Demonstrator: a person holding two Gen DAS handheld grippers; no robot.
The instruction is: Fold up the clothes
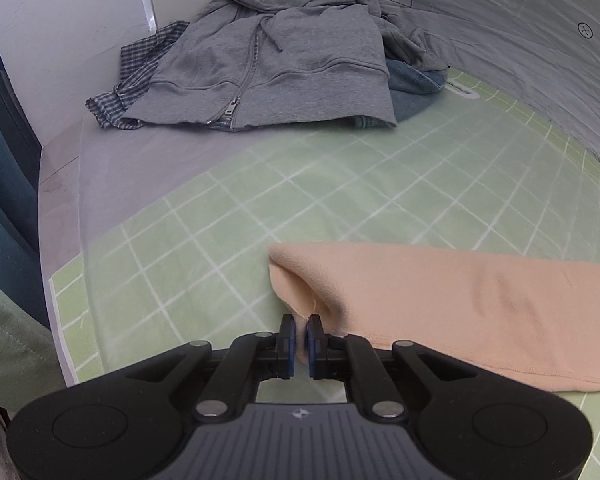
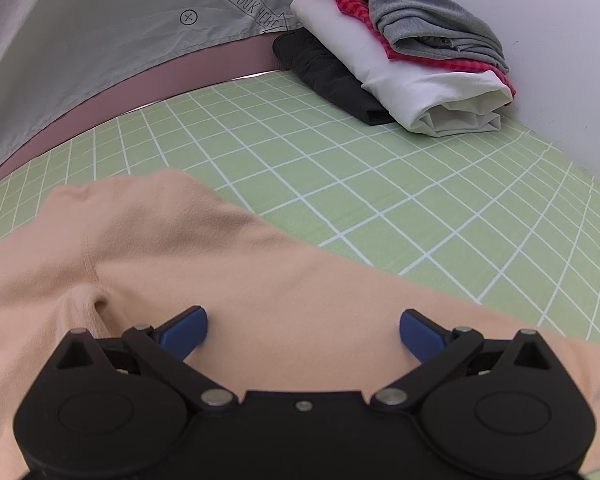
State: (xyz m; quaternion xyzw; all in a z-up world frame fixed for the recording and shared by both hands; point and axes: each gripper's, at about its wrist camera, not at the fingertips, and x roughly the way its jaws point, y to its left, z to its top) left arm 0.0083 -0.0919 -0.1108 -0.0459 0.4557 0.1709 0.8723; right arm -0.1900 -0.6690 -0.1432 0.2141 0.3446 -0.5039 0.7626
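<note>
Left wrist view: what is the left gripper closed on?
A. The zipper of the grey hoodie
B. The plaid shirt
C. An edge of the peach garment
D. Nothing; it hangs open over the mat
C: the left gripper has its blue pads pinched on an edge of the peach garment lying on the green mat, while the grey hoodie sits far off in the pile.

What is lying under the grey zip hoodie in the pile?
Under the grey zip hoodie, a checked shirt pokes out on the left and blue denim on the right. How far they reach beneath, and whether more clothes lie there, is covered.
</note>
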